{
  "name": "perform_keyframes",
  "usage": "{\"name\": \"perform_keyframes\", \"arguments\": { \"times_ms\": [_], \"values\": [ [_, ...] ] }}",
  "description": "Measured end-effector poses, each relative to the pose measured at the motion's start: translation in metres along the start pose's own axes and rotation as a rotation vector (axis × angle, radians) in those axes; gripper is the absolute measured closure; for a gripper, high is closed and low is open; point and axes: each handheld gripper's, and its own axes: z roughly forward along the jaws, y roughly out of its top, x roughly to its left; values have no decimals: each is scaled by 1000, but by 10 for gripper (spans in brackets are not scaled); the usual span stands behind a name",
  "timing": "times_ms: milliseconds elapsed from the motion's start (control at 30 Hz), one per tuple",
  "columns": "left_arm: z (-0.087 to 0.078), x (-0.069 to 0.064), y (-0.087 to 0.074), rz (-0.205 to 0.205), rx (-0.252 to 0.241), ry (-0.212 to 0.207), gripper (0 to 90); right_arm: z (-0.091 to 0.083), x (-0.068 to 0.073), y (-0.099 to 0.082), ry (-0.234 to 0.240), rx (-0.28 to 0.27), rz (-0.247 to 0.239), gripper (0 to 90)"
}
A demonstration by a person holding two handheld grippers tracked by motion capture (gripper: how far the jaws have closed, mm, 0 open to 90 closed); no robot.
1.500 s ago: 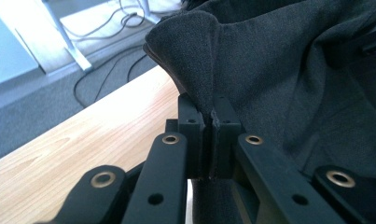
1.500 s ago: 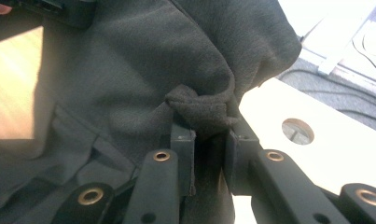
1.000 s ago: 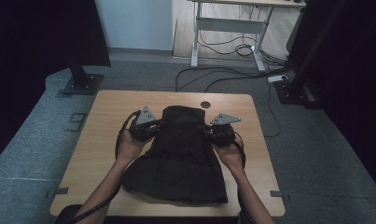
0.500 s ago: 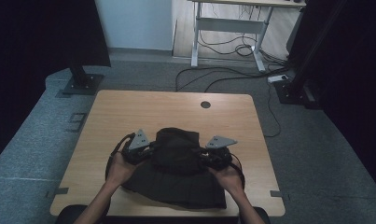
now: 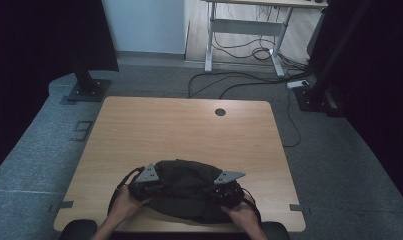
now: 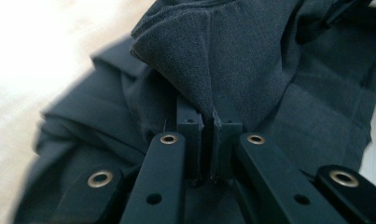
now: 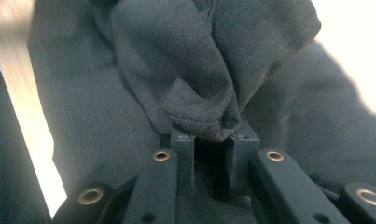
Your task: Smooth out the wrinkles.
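Fingers of the left gripper [image 6: 208,122] press together on a fold of the dark garment [image 5: 188,187], and those of the right gripper [image 7: 213,140] pinch another bunched fold of the same cloth, each with only fabric between its jaws. Seen from the high view, the garment lies in a folded heap by the near edge of the wooden table [image 5: 189,130], about midway along it, with the left gripper [image 5: 145,182] at its left end and the right gripper [image 5: 228,186] at its right end, a hand behind each.
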Motion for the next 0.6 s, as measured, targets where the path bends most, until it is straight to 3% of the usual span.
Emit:
{"name": "perform_keyframes", "arguments": {
  "times_ms": [233,333,500,600],
  "values": [
    [11,7,-1,-3,-3,9,842,11,-8,3,-50,27,-13,768],
    [18,13,4,5,-2,45,840,17,-20,9,-66,27,-4,769],
    [32,31,15,-27,-16,98,836,28,-44,22,-96,17,25,767],
    [37,42,20,-53,-25,106,829,34,-56,29,-101,10,36,766]
  ]
}}
